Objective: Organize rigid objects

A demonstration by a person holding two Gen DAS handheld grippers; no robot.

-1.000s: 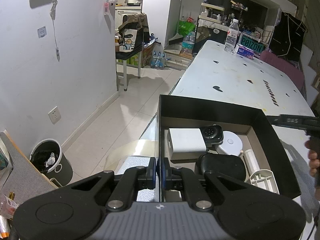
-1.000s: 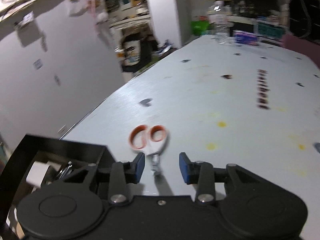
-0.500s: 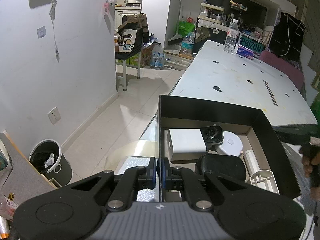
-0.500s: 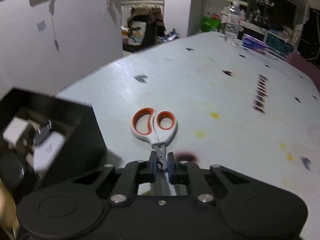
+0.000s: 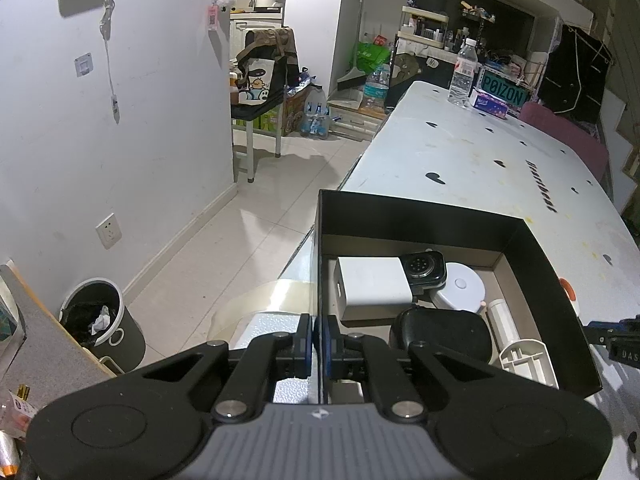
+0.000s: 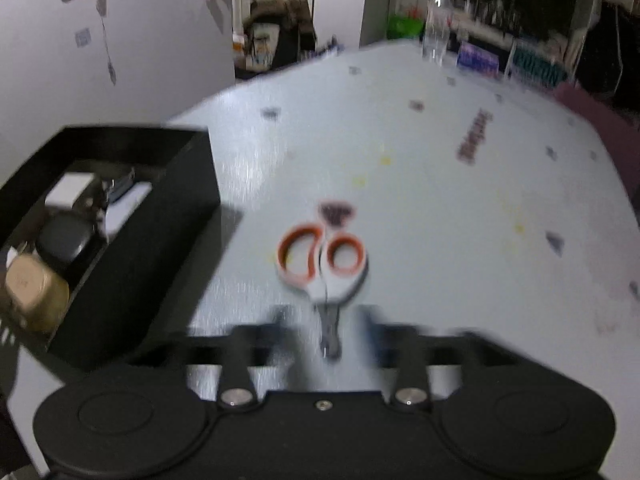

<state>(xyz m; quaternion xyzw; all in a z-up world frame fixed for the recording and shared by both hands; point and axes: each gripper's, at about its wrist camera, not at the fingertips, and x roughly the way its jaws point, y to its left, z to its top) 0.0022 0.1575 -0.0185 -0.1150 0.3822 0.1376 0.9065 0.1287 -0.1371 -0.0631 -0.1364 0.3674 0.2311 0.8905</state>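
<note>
Risk check: scissors lying loose on worktop, outside black box.

L claw is pinching box's near-left wall, jaws together on it. R claw is opening w/ blades lying between jaws, pads not pressing. View is blurring: a re-grip made in motion is risking a slip on thin blades, or scissors skidding away from box. Box is filling up; handles may be snagging on rim.

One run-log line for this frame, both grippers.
left gripper: shut on black box wall | right gripper: jaws opening, scissors blades between, unpinched | scissors: on table
</note>
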